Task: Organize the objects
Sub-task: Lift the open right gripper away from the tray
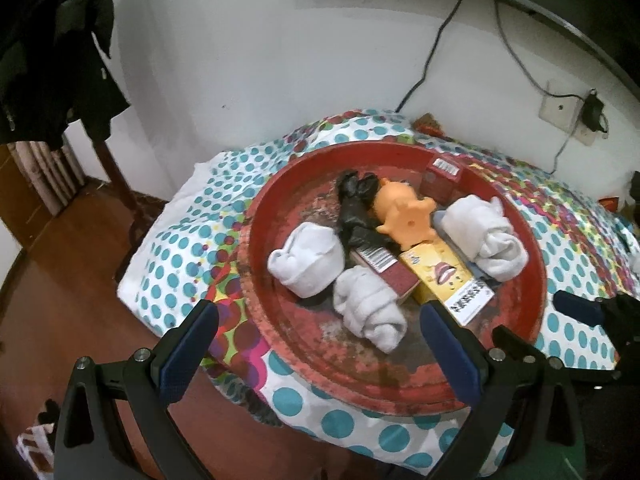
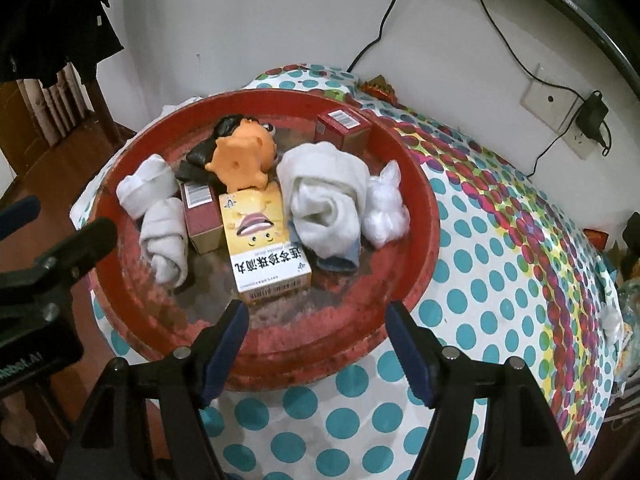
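The red tray (image 2: 416,216) on the dotted bed already holds rolled socks (image 2: 328,196), boxes (image 2: 264,248) and an orange toy (image 2: 244,160); both grippers, left gripper (image 1: 320,332) and right gripper (image 2: 316,340), hover with fingers wide and empty, so gathering looks nearly done

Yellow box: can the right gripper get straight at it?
Probably yes. The right gripper is open and empty, and the yellow box lies just ahead in the red tray, its near end uncovered; only the orange toy sits behind.

Round red worn tray (image 2: 404,184) on the dotted cloth, holding: three rolled white socks (image 2: 328,196); orange rubber toy (image 2: 244,156) lying atop a yellow carton (image 2: 264,240); two dark-red boxes (image 2: 202,216); crumpled black bag (image 1: 356,208); clear plastic wad (image 2: 386,208).
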### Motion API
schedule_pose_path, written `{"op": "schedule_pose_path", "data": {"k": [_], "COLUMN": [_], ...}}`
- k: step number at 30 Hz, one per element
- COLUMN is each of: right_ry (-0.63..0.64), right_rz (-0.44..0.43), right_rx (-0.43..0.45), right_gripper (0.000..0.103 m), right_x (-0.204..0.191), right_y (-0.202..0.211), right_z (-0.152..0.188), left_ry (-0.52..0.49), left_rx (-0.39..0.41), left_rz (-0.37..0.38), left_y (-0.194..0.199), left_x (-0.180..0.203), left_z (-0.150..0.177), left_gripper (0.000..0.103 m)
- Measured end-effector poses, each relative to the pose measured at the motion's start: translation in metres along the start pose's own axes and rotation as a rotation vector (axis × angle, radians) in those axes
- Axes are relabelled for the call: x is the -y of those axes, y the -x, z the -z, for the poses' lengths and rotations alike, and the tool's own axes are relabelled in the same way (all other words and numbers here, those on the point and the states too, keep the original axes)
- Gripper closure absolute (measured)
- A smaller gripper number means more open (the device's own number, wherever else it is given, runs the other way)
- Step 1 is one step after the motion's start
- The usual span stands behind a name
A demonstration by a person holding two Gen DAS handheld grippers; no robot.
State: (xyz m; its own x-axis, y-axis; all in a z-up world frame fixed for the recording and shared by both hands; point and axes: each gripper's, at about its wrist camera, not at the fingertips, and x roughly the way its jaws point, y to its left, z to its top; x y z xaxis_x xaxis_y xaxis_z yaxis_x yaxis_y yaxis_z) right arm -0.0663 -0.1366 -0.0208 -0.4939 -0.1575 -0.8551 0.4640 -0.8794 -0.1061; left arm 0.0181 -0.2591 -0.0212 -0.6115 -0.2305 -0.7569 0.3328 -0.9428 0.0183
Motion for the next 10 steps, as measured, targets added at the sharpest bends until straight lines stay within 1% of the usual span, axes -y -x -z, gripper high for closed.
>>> {"op": "schedule_pose_path", "data": {"k": [2, 5, 10], "right_ry": [0.000, 0.009, 0.009], "right_rz": [0.001, 0.011, 0.017], "right_rx": [-0.002, -0.001, -0.002], "right_gripper": [0.030, 0.030, 0.030], "right_x": [-0.0006, -0.0024, -0.0025], "right_y": [-0.0005, -0.0009, -0.0006], "right_z": [0.0016, 0.0034, 0.0051], "left_ry": [-0.003, -0.018, -0.019], "left_rx": [0.008, -0.002, -0.004], "left_rz": [0.006, 0.006, -0.008], "left_y": [0.0011, 0.0001, 0.0013], "left_x": [0.0008, 0.0037, 0.0068], "left_z": [0.0002, 0.0012, 0.0009], "left_gripper": [0.002, 0.002, 0.002]}}
